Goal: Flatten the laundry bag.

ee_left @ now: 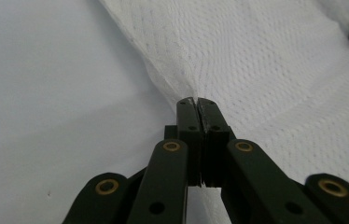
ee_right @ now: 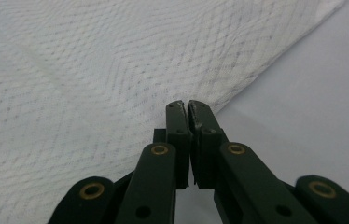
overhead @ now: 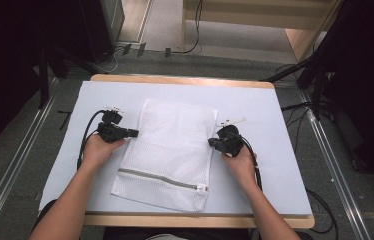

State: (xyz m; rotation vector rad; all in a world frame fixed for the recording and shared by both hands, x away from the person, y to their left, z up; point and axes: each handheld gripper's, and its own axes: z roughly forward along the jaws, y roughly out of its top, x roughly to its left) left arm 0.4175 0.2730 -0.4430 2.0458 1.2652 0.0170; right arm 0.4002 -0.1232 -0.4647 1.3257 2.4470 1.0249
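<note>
A white mesh laundry bag [overhead: 170,145] lies flat in the middle of the table, its grey zipper [overhead: 160,178] along the near end. My left gripper [overhead: 134,133] is at the bag's left edge, with jaws pressed together on the mesh bag [ee_left: 266,70], which puckers at the left gripper's [ee_left: 196,100] tips. At the bag's right edge my right gripper [overhead: 211,142] is likewise shut on the hem. Creases in the mesh bag [ee_right: 93,70] fan out from the right gripper [ee_right: 185,103].
A pale sheet [overhead: 275,165] covers the wooden table [overhead: 185,80]. A small white clip-like piece [overhead: 232,121] lies just beyond my right gripper, and another small white piece [overhead: 111,108] lies beyond my left one. Cables [overhead: 295,107] run over the floor to the right.
</note>
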